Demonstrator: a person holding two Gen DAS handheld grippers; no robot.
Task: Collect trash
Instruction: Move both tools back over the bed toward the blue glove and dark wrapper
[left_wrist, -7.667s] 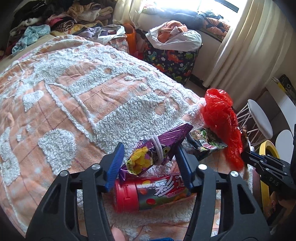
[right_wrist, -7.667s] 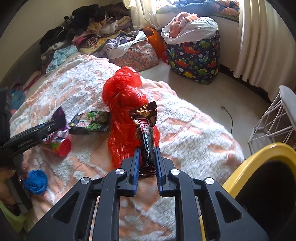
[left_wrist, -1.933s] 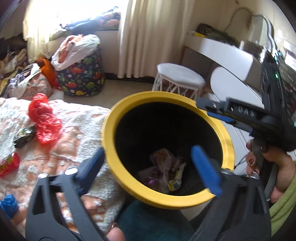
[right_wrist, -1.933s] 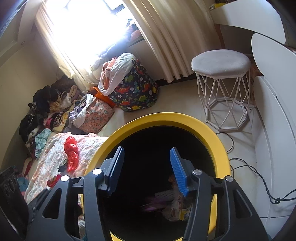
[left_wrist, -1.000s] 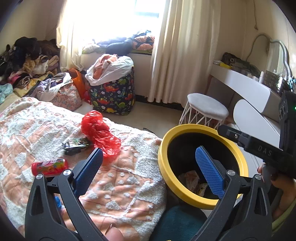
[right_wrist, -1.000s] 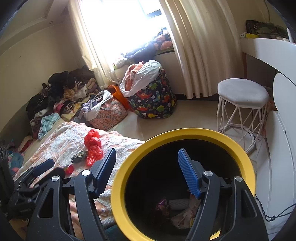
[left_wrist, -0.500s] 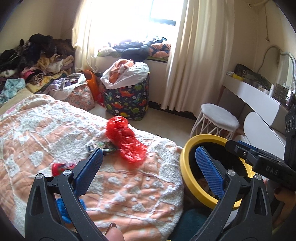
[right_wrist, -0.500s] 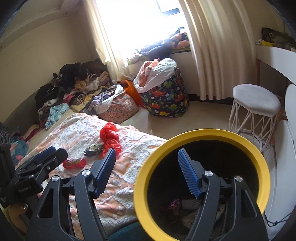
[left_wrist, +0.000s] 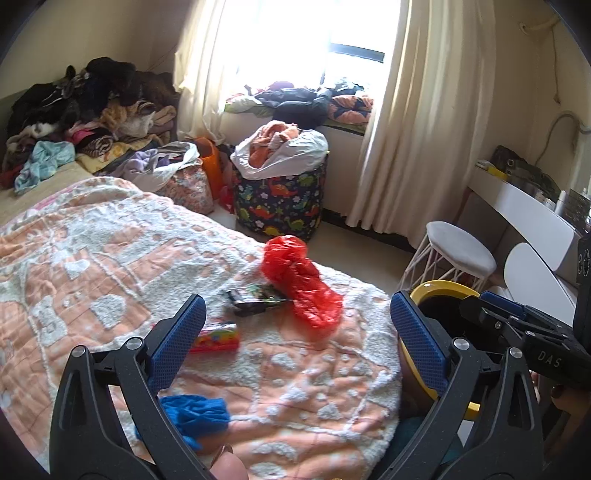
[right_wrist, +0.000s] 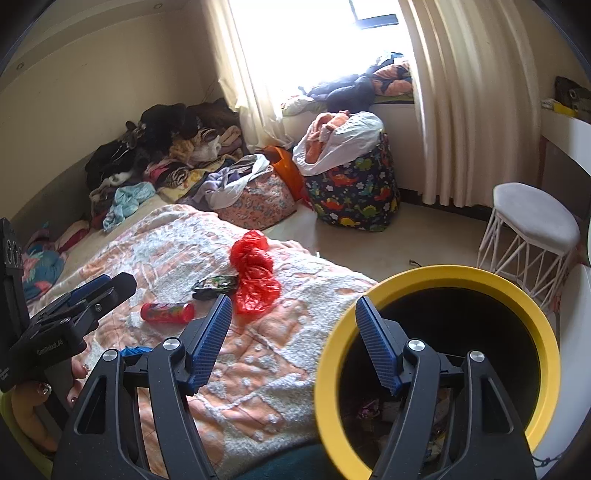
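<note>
On the orange-and-white bedspread (left_wrist: 92, 266) lie a red plastic bag (left_wrist: 301, 278) (right_wrist: 255, 273), a dark snack wrapper (left_wrist: 253, 297) (right_wrist: 214, 285), a red snack tube (left_wrist: 218, 338) (right_wrist: 168, 312) and a crumpled blue wrapper (left_wrist: 195, 411). A yellow-rimmed black bin (right_wrist: 439, 365) (left_wrist: 441, 290) with wrappers at its bottom stands beside the bed. My left gripper (left_wrist: 295, 332) is open and empty above the bed's near end. My right gripper (right_wrist: 293, 332) is open and empty, straddling the bin's left rim.
A dinosaur-print laundry bag (left_wrist: 280, 199) and a floral bag (right_wrist: 255, 201) stand on the floor by the curtained window. Clothes are piled at the bed's far end (left_wrist: 81, 110). A white wire stool (right_wrist: 528, 236) and a white desk (left_wrist: 524, 210) stand at the right.
Both views have swung from the bin toward the bed. The bin has slid to the right in each view, and more of the bedspread and its trash shows. Both grippers stay open and empty.
</note>
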